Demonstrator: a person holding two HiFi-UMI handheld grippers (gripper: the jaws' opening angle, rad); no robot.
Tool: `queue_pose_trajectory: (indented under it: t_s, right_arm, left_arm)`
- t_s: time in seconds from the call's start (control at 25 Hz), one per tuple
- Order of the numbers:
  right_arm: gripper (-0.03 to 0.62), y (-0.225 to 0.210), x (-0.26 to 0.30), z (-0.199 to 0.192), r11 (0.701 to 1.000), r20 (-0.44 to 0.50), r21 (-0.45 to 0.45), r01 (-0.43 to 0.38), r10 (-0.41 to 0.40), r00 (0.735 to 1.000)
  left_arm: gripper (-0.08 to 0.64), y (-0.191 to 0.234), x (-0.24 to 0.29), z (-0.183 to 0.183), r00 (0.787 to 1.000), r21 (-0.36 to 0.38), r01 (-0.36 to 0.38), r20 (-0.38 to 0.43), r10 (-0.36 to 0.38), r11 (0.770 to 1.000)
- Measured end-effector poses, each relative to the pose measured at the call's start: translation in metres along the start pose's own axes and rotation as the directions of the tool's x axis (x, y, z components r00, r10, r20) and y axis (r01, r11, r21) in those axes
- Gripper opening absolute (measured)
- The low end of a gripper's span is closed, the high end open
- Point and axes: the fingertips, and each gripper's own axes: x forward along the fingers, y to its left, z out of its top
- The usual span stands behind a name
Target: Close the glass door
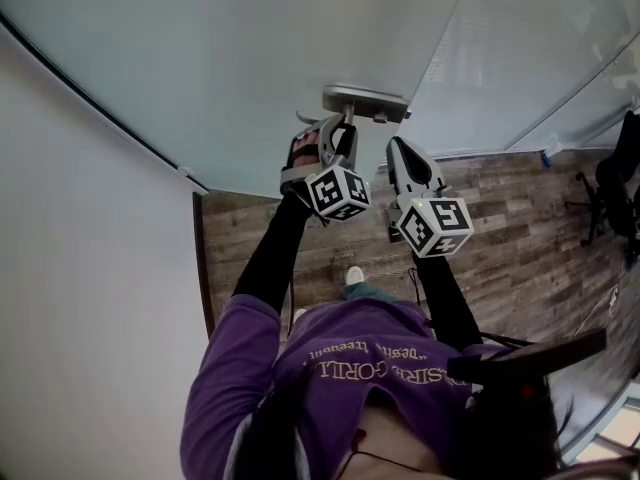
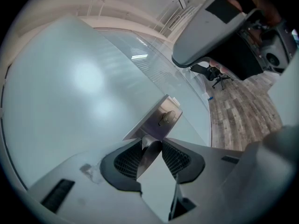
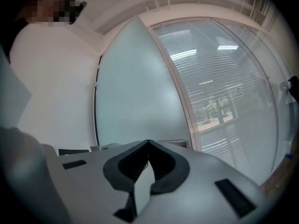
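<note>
One glass door, one metal handle, two grippers and one office chair.

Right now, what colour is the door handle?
The door handle is brushed silver metal; the left gripper view shows it best.

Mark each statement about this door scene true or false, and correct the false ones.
1. The left gripper is clamped on the metal door handle. True.
2. The right gripper grips the handle too. False: its fingers are shut on nothing.
3. The glass door is frosted. True.
4. The floor is carpeted. False: it shows wood-look planks.
5. The person wears a purple sweatshirt. True.
</note>
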Motion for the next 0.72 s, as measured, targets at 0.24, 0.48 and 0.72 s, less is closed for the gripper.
queue_pose_trajectory:
  t_s: [0.24,0.48,0.72]
  right_arm:
    - [-0.003,-0.026,0.02,0.003,0.998,-0.012,-0.014,-0.068,0.068,0.998]
    - [-0.003,-0.041,0.044,0.0,0.997,-0.012,0.001,-0.077,0.077,0.997]
    - [-0.003,-0.065,0.091,0.007,0.998,-0.011,0.035,-0.052,0.052,0.999]
  left_arm:
    - [0.124,0.011,0.037,0.001,0.998,-0.035,-0.03,-0.05,0.028,0.999]
    - [0.124,0.026,0.072,-0.005,0.997,-0.055,-0.038,-0.073,0.034,0.998]
    - [0.124,0.045,0.122,-0.008,0.996,-0.094,-0.012,-0.091,0.003,0.995]
